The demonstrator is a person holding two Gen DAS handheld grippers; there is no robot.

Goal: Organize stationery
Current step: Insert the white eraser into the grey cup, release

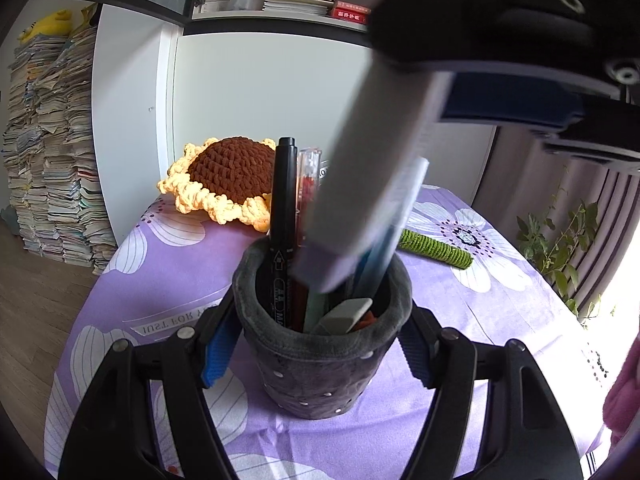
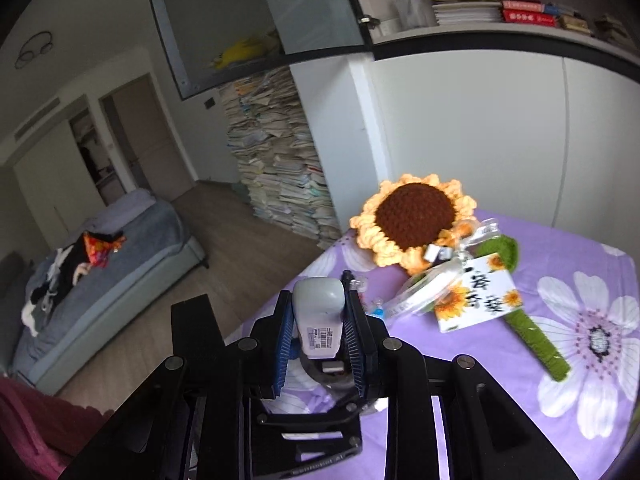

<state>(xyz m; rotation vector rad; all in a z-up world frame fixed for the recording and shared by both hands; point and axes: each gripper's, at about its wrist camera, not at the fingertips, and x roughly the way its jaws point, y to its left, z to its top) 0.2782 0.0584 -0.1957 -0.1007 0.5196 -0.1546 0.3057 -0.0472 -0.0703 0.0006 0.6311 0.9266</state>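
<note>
A dark grey felt pen holder (image 1: 320,368) stands upright on the purple flowered tablecloth (image 1: 168,264). My left gripper (image 1: 320,336) is shut on its sides, one blue pad on each. Inside are a black marker (image 1: 283,216), a red pen (image 1: 307,184), light blue pens (image 1: 386,248) and a grey eraser (image 1: 346,316). My right gripper (image 2: 319,306), seen at upper right (image 1: 412,68) in the left wrist view, is shut on a long grey-white case (image 2: 320,332) with a barcode label. The case (image 1: 372,160) slants down to the holder's mouth, its lower end among the pens.
A crochet sunflower (image 2: 414,216) with a green stem (image 2: 536,340) and a sunflower card (image 2: 476,296) lies at the table's far side. A tall stack of books (image 1: 48,152) stands by the white cabinet. A leafy plant (image 1: 560,240) is at the right. A pink sleeve (image 1: 624,396) shows.
</note>
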